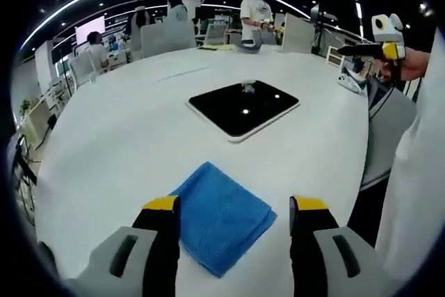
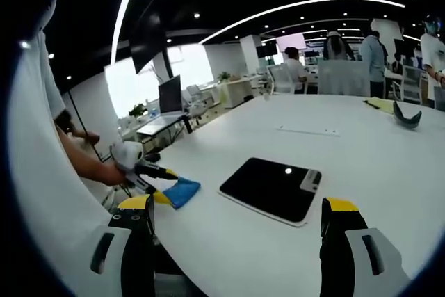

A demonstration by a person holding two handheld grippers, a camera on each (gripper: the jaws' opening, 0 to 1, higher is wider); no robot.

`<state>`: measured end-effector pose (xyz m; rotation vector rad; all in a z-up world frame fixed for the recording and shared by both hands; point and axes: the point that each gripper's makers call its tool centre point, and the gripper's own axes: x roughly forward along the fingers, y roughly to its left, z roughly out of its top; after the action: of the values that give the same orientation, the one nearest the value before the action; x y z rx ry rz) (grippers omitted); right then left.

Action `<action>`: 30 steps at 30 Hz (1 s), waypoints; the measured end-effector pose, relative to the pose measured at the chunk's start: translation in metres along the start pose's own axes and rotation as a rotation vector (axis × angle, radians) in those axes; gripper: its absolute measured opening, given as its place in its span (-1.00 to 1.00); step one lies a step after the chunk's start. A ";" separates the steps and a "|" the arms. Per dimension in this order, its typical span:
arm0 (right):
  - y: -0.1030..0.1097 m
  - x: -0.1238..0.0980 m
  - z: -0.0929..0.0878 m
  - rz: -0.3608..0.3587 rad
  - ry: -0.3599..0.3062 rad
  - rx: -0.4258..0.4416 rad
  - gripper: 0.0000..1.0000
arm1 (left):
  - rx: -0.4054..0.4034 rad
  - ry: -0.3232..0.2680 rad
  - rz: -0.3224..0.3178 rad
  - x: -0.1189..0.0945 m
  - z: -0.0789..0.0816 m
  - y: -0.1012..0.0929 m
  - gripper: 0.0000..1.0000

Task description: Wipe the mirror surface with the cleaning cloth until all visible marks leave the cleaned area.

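**Checking Cloth, Mirror and Tool Positions**

Looking along your left tool point(image 1: 233, 206), you see its two grey jaws with yellow tips standing well apart, holding nothing. Between them and just beyond lies the cleaning cloth point(image 1: 221, 217): a blue, folded, roughly square piece with a fine woven texture, flat on the desk point(image 1: 104, 144) near its front edge. The desk has a smooth, matte white top with a rounded rim.

Farther in on the desk lies the mirror point(image 1: 243, 107), a flat slab with rounded corners, a thin pale edge and a glossy dark face that reflects the ceiling lamps as small bright spots. It is apart from the cloth.

Your right tool point(image 2: 236, 217) also has its jaws spread wide and empty. In the right gripper view the mirror point(image 2: 271, 189) lies just ahead between the jaws, and the cloth point(image 2: 182, 190) sits to its left at the desk edge, with the left tool's yellow tips just above it. In the left gripper view, your right tool appears at the upper right point(image 1: 386, 41), off the desk.
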<state>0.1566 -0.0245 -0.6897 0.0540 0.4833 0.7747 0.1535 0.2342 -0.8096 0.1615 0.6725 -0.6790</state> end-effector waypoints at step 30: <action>-0.008 -0.002 -0.002 0.005 -0.010 -0.006 1.00 | 0.054 -0.263 -0.043 -0.045 0.137 -0.045 0.98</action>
<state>0.1599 -0.0319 -0.6926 0.0539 0.4715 0.7806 0.1708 0.1754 -0.6711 0.1051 0.4065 -0.7452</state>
